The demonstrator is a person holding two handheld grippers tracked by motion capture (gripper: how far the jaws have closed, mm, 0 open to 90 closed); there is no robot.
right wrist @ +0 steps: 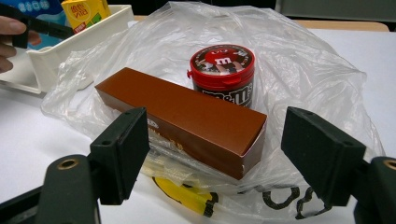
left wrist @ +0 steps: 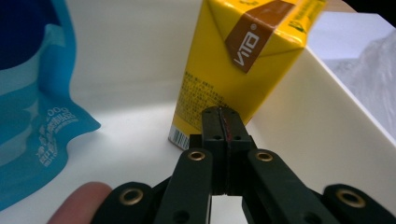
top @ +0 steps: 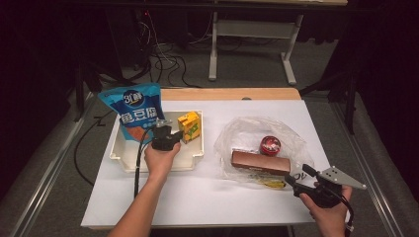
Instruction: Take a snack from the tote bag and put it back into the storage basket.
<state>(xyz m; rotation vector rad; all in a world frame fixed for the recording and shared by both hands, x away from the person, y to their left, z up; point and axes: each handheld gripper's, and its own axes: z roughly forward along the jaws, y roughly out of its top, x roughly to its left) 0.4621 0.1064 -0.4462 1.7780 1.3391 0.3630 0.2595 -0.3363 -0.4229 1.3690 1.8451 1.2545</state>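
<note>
"VITA" on yellow carton (left wrist: 233,70), "m&m's" on red-lidded tub (right wrist: 222,74)

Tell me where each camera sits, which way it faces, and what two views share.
High view: above the person's side, looking forward and down on the white table; both forearms and claws show.
Left gripper view: rides the left claw, jaws shut, facing the yellow carton in the white tray; a fingertip shows.
Right gripper view: rides the open right claw, facing the brown box on the plastic bag.
Shared: the carton, in all three.
</note>
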